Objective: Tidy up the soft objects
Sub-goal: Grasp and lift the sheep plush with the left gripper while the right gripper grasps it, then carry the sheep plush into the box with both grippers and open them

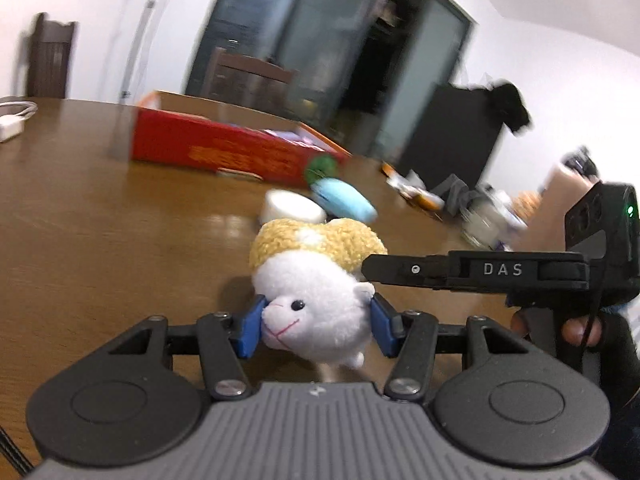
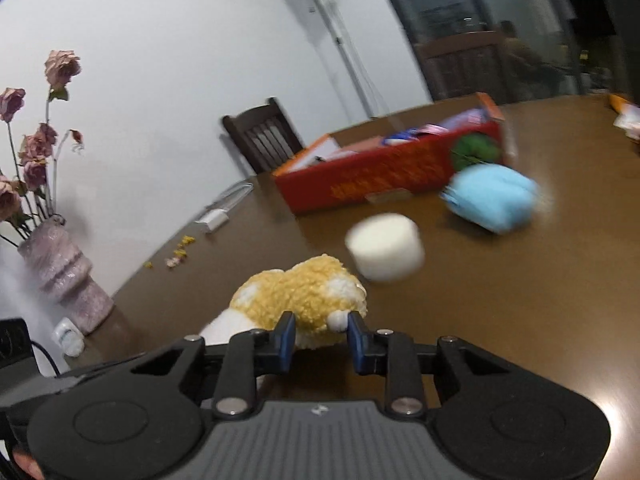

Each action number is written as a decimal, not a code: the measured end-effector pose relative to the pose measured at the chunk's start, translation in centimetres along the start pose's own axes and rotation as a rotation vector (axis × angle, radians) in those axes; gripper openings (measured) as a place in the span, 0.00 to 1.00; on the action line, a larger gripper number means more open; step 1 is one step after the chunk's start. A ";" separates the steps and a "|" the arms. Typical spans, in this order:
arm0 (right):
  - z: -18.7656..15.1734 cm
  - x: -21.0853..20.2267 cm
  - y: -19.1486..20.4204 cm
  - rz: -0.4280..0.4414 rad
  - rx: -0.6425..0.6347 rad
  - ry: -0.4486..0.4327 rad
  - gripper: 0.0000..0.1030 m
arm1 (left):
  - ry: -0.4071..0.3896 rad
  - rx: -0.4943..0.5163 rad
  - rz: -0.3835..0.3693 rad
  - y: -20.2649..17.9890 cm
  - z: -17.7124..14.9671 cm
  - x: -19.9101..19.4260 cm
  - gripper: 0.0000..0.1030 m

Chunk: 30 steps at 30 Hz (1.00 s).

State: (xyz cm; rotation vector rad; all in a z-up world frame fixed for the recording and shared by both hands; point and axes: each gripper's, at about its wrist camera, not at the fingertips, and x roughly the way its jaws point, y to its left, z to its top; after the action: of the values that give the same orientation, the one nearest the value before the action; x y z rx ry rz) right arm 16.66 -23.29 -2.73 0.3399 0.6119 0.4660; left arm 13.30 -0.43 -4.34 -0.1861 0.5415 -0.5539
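Although both views are smeared by motion, the main grip reads clearly. The left tool (image 1: pixel 316 322) holds the plush sheep (image 1: pixel 316 300) by its white head, the blue pads (image 1: pixel 250 330) pressing in on either cheek. The right tool (image 2: pixel 322 338) is closed down narrow on the sheep's yellow woolly rear, its pads touching the fleece on both sides. In the left wrist view the right tool enters from the right edge as a black bar lettered "DAS", its tip buried in the yellow wool; the hand (image 1: pixel 576 330) carrying it is partly cut off by the frame.

Whether the sheep rests on the brown surface (image 1: pixel 100 220) or is lifted clear of it cannot be settled: the tool bodies cover its underside in both views.

Beyond the sheep lie a white cylinder (image 2: pixel 386 246), a light blue soft object (image 2: pixel 494 200) and a green fuzzy ball (image 2: pixel 476 152), the last just beside the red box (image 2: pixel 360 184). All three are blurred, and the blue object's form cannot be made out. The box stands open, its contents showing only as pale and purple patches.

At the left of the right wrist view, a vase of dried roses (image 2: pixel 60 268) stands at the surface's edge, partly hazed over. The clutter at the far right of the left wrist view is too blurred to identify.
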 end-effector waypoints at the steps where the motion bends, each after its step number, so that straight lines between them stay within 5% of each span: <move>1: -0.6 -1.0 -0.1 -0.020 -0.004 -0.003 0.26 | -0.005 0.031 0.000 -0.3 -0.3 0.1 0.60; 4: -1.4 -3.3 -0.6 -0.033 -0.015 -0.026 0.28 | -0.071 0.090 0.156 -0.5 -1.0 -0.5 0.68; 7: -1.0 -5.8 -1.0 -0.084 -0.046 -0.087 0.38 | -0.132 0.015 0.231 0.5 -0.6 -2.4 0.72; 9: -0.7 -6.2 -1.4 -0.082 -0.027 -0.105 0.49 | -0.161 -0.034 0.227 1.0 -0.3 -3.5 0.73; 12: -0.7 -5.1 -1.3 -0.046 -0.013 -0.101 0.50 | -0.155 -0.053 0.202 1.1 0.0 -3.8 0.75; 15: -1.4 -2.4 -1.0 0.002 0.008 -0.137 0.68 | -0.098 -0.058 0.178 1.1 -0.1 -2.7 0.71; 17: -2.0 -0.6 -0.9 -0.017 0.039 -0.116 0.66 | -0.079 -0.059 0.167 0.8 -0.4 -2.3 0.61; 22: -3.0 0.1 1.0 0.034 -0.022 -0.018 0.49 | -0.065 -0.075 0.163 1.5 -1.0 -1.1 0.58; 30: -3.4 -2.8 3.6 0.107 -0.159 -0.028 0.53 | -0.075 -0.187 0.227 4.7 -0.8 -1.3 0.54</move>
State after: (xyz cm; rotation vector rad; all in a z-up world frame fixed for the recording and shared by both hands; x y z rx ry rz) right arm 11.41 -21.07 -2.50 0.2281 0.5276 0.6080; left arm 14.04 4.23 -5.89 -0.3174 0.5333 -0.2738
